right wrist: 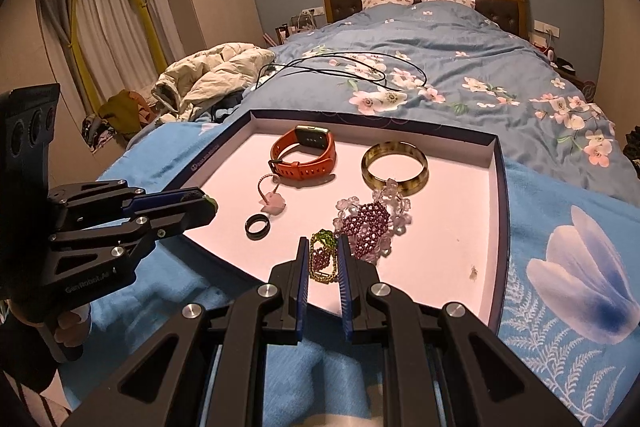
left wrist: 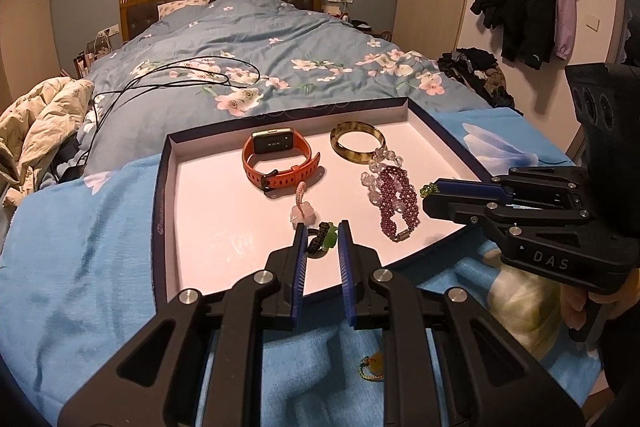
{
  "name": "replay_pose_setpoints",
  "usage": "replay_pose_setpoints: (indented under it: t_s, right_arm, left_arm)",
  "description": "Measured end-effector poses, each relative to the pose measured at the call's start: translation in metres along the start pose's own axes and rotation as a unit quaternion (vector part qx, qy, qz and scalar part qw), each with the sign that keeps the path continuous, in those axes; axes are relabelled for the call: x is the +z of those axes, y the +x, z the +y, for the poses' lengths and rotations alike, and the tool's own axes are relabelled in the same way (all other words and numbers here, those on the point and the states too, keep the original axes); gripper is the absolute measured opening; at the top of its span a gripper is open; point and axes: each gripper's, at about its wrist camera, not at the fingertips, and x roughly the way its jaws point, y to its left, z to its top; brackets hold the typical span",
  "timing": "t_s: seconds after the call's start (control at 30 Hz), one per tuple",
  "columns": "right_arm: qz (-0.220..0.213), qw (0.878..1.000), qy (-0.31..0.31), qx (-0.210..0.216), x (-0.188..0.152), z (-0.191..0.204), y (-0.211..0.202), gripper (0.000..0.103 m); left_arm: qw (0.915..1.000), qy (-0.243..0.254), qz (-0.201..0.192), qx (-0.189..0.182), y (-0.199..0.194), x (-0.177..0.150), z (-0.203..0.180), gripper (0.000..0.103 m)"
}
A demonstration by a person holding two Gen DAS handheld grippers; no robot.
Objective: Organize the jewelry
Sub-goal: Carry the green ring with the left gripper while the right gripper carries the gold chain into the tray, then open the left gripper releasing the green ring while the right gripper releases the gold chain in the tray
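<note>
A shallow box tray (left wrist: 168, 187) (right wrist: 498, 187) with a pale floor lies on the bed. In it are an orange smartwatch (left wrist: 280, 159) (right wrist: 304, 153), an amber bangle (left wrist: 357, 141) (right wrist: 394, 163), a purple bead bracelet with clear beads (left wrist: 396, 195) (right wrist: 368, 217), a pink charm (left wrist: 303, 213) (right wrist: 274, 201) and a black ring (right wrist: 257, 226). My left gripper (left wrist: 322, 233) (right wrist: 208, 203) is shut on a green pendant with black cord (left wrist: 324, 239) over the tray's near edge. My right gripper (right wrist: 323, 251) (left wrist: 426, 191) is shut on a green and purple beaded piece (right wrist: 322, 255).
The tray rests on a blue blanket (left wrist: 80, 247) with a flower print (right wrist: 580, 287). A small yellow-green charm (left wrist: 372, 367) lies on the blanket below my left gripper. A black cable (left wrist: 180, 75) lies on the floral duvet. A cream jacket (right wrist: 216, 71) is heaped at the bed's left.
</note>
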Motion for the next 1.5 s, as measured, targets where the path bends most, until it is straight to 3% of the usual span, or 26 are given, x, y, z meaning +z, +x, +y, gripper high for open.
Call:
replay_pose_setpoints:
  t_s: [0.63, 1.07, 1.17, 1.4, 1.5]
  right_arm:
    - [0.027, 1.000, 0.005, -0.008, 0.000, -0.005, 0.022, 0.012]
    - [0.030, 0.999, 0.011, -0.013, -0.001, -0.009, 0.025, 0.016]
    - [0.027, 0.999, 0.012, -0.015, -0.001, -0.009, 0.024, 0.017]
    - [0.010, 1.000, 0.022, -0.013, -0.003, -0.010, 0.007, 0.024]
    - [0.000, 1.000, 0.018, -0.008, -0.006, -0.005, -0.008, 0.032]
  left_arm:
    - [0.9993, -0.013, 0.036, 0.000, 0.035, -0.002, 0.003, 0.016]
    - [0.9993, -0.017, 0.035, 0.000, 0.037, -0.002, 0.004, 0.017]
    - [0.9994, -0.018, 0.028, 0.003, 0.031, -0.002, 0.005, 0.027]
    - [0.9998, -0.020, 0.003, 0.006, 0.007, -0.002, 0.009, 0.037]
    - [0.9999, -0.011, -0.010, 0.001, -0.011, -0.007, 0.008, 0.040]
